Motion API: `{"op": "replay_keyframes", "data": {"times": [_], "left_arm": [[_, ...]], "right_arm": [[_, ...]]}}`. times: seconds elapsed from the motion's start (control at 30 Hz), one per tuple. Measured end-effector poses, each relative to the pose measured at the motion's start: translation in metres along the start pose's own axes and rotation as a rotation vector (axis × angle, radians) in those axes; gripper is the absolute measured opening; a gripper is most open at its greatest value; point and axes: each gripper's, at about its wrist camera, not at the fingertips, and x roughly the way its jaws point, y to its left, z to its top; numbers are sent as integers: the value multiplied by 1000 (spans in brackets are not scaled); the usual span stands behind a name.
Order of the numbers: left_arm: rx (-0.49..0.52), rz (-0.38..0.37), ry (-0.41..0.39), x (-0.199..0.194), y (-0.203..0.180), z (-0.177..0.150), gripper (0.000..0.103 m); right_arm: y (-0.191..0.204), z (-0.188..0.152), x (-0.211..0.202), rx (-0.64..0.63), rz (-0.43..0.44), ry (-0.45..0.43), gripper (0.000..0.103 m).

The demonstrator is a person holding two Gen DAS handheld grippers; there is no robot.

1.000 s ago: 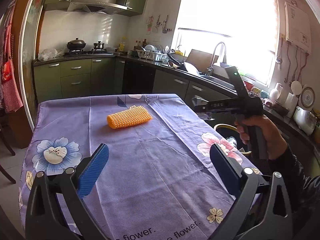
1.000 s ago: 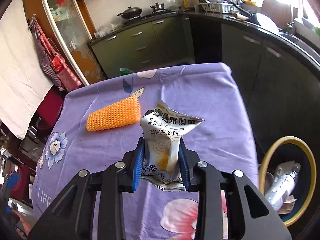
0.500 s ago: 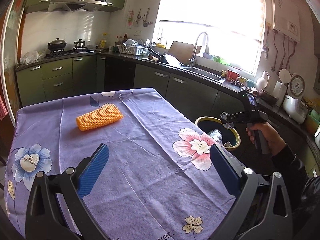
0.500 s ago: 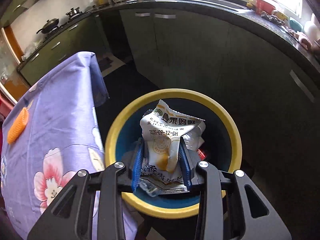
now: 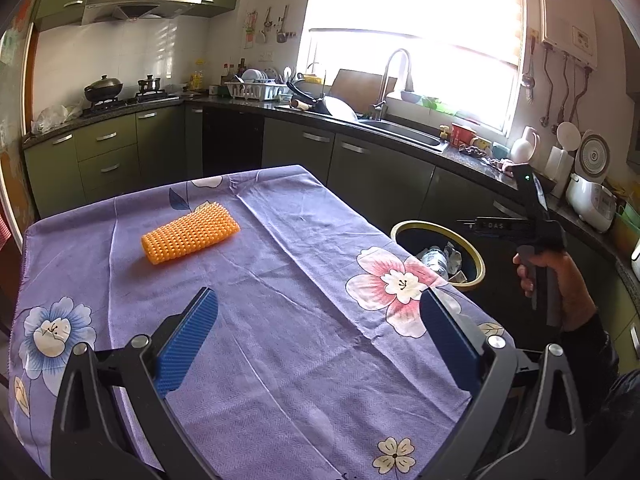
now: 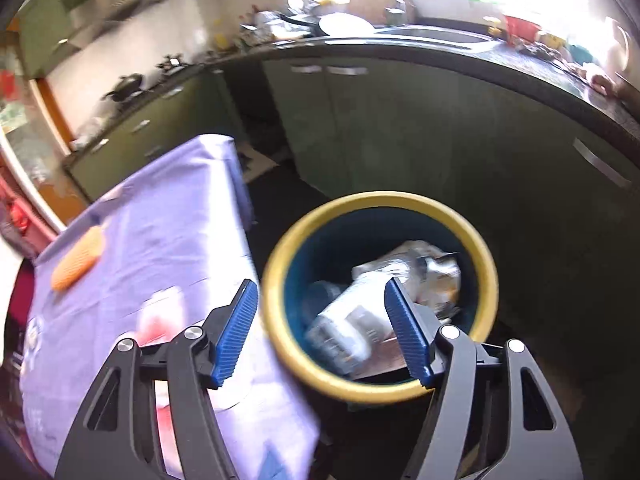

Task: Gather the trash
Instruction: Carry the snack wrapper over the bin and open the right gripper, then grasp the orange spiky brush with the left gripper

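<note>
Now the right gripper (image 6: 320,330) is being held over the round yellow-rimmed dark bin (image 6: 280,264), its jaws just spread and empty; the crumpled silver snack wrapper (image 6: 432,276) is lying inside, below them, among other litter.

The left gripper (image 5: 320,332) is being held wide open, empty.

Both grippers are black plastic frames with silver screws and ribbed blue pads (image 5: 188,336). The right gripper (image 6: 320,332) has a black pistol handle and a green light. The person's sleeve (image 5: 600,360) is dark.

Left wrist view faces across the table (image 5: 304,240); right looks down into the bin (image 6: 280,272); both share these.
</note>
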Motion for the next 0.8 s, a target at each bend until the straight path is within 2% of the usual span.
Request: {"op": "replay_keyframes", "data": {"times": [0.13, 0.33, 0.6, 0.8], "left_arm": [[18, -38, 23, 13, 17, 10, 96], [21, -101, 67, 46, 59, 35, 96], [84, -140, 188, 117, 129, 71, 96], [203, -144, 278, 171, 161, 84, 96]], "right_arm": [[34, -12, -15, -65, 55, -19, 67], [81, -16, -2, -145, 66, -6, 68], [106, -21, 18, -163, 102, 29, 69], [117, -19, 31, -173, 92, 60, 69]]}}
